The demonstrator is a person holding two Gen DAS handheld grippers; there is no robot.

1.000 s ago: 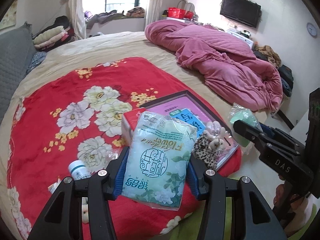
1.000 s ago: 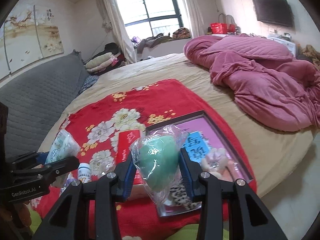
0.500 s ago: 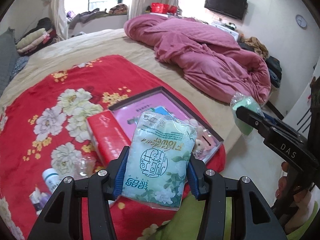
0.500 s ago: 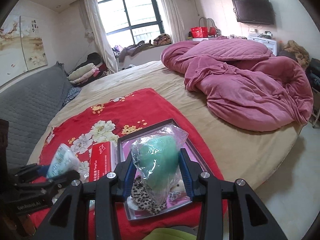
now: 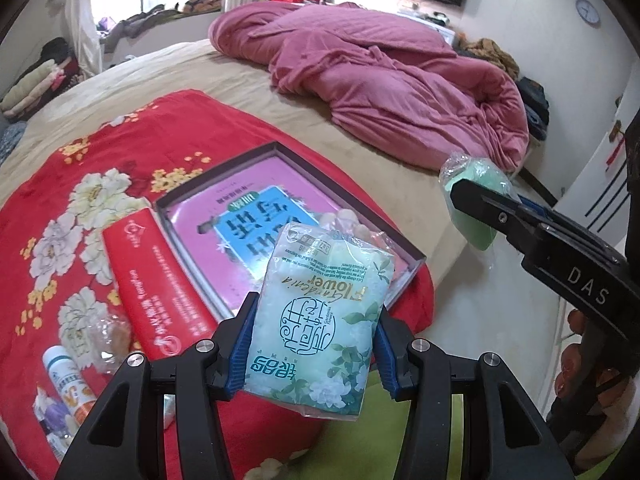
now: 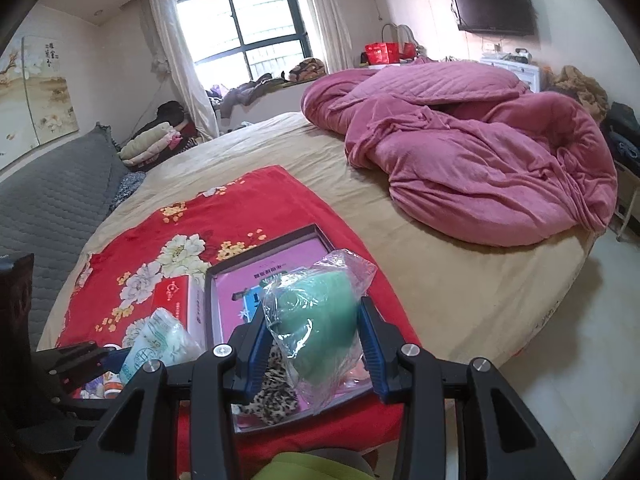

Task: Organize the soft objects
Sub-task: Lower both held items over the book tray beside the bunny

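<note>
In the left wrist view, the left gripper [image 5: 314, 344] at lower centre clamps a pale green tissue pack [image 5: 320, 320] printed with flowers, its blue pads pressing both sides. Behind it, at centre frame, a dark shallow box [image 5: 404, 248] with a pink book inside lies on a red floral blanket [image 5: 60, 184], and a red tissue box [image 5: 156, 280] sits just beside the box's left wall. The right gripper [image 6: 316, 344], at lower centre of the right wrist view, grasps a green sponge in a clear plastic bag [image 6: 316, 328] above the box's near end, where a leopard-print plush [image 6: 272, 392] lies. A rumpled pink quilt [image 6: 472, 160] fills the upper right.
</note>
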